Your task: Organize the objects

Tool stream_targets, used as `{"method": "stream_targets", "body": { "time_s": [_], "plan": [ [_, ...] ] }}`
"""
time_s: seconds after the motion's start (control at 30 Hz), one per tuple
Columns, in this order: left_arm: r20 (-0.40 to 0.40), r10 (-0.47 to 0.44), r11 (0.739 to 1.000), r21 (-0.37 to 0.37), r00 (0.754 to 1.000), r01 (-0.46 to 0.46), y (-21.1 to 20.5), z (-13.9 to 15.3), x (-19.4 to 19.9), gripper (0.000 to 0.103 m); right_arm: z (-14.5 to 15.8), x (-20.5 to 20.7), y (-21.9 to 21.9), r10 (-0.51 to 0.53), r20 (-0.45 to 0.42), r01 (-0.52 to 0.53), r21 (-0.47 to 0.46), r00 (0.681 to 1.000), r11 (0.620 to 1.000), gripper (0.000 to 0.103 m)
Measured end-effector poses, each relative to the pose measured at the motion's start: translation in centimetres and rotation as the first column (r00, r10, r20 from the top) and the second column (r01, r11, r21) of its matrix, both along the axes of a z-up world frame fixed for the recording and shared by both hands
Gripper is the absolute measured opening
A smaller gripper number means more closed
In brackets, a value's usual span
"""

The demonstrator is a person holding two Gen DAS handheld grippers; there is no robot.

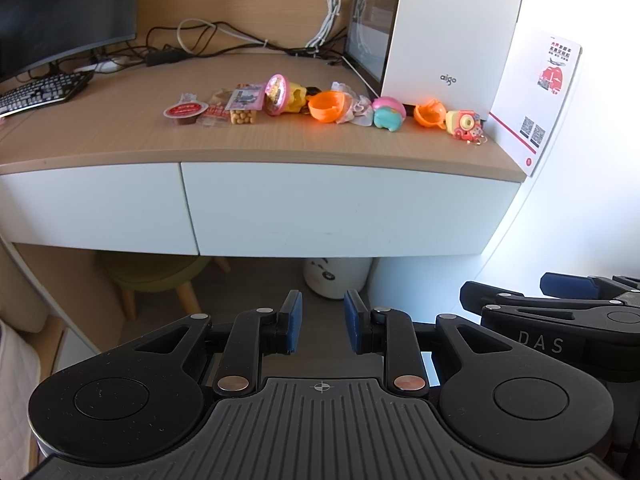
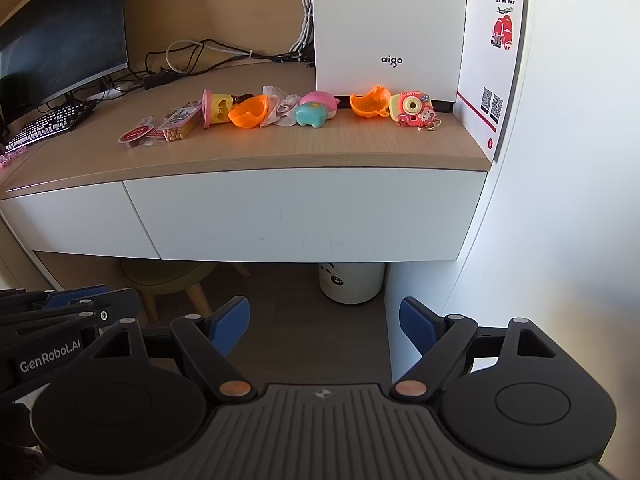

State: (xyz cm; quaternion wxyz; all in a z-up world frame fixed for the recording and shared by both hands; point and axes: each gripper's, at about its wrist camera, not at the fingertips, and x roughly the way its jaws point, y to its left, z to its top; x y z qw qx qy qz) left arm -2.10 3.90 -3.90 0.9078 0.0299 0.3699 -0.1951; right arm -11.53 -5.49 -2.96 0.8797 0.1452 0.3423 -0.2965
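Note:
A row of small items lies on the wooden desk [image 1: 120, 136] [image 2: 240, 152]: a red-lidded cup [image 1: 182, 114] [image 2: 134, 136], a clear box of beans [image 1: 242, 114] [image 2: 178, 130], a pink and yellow cup on its side [image 1: 282, 96] [image 2: 216, 108], an orange capsule half [image 1: 326, 106] [image 2: 248, 112], a teal and pink toy [image 1: 388, 114] [image 2: 314, 110], a second orange half [image 1: 430, 112] [image 2: 370, 104], a pink toy camera [image 1: 464, 124] [image 2: 412, 110]. My left gripper [image 1: 320, 324] is open a little and empty, well in front of the desk. My right gripper [image 2: 324, 328] is wide open and empty.
A white aigo computer case [image 1: 452, 28] [image 2: 388, 28] and a white card [image 1: 536, 96] [image 2: 492, 60] stand at the desk's right end. A monitor [image 1: 60, 8], keyboard [image 1: 40, 92] and cables are at the left. Two white drawers [image 1: 340, 208], a green stool [image 2: 168, 276] and a white bin [image 2: 352, 284] are below.

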Motion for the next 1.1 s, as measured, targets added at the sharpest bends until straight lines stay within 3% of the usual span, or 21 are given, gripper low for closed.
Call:
{"method": "stream_targets", "body": {
  "time_s": [1.1],
  "plan": [
    [0.004,-0.044,0.999,-0.003,0.999,0.044,0.21,0.22,-0.10,0.027,-0.09,0.03,0.14,-0.002,0.000,0.002,0.001,1.000,1.000,0.083]
  ]
}}
